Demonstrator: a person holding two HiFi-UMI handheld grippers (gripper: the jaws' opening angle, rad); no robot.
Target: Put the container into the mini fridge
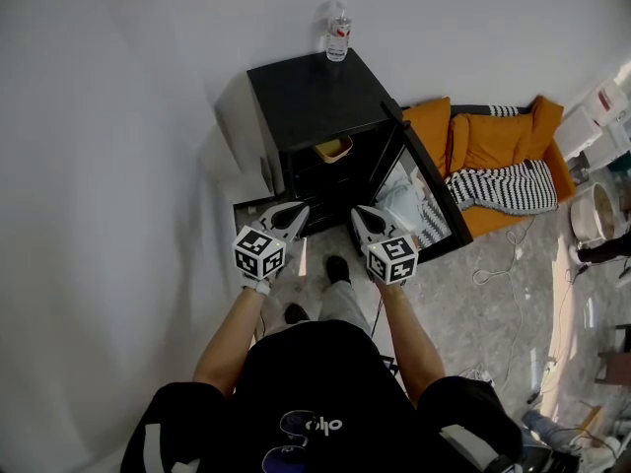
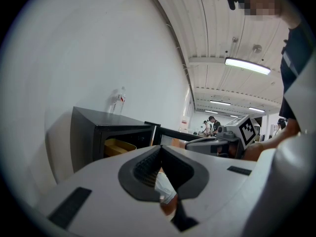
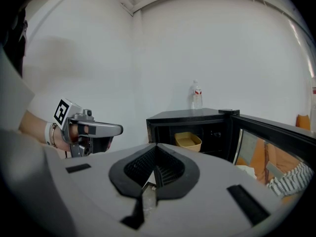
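Way into mini fridge (image 1: 314, 95) open, door (image 1: 422, 203) swung out R, container (image 1: 333, 149) inside

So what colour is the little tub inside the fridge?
Yellow. The container shows best in the right gripper view.

Bright, even indoor light; fisheye bend and soft near-field blur.

A ceiling strip light (image 2: 247, 65), up and to the right of the left gripper (image 2: 159, 147), blooms white. The wall (image 3: 207, 48) ahead of both grippers is flatly lit, and the mini fridge (image 1: 315, 97) throws only a soft grey shadow to the left gripper's side. Its cavity, in front of the right gripper (image 3: 155, 146), is dark around the dimly lit container (image 3: 187, 141). Both gripper views bow straight lines and go black at the corners; the gripper bodies nearest the lens are out of focus.
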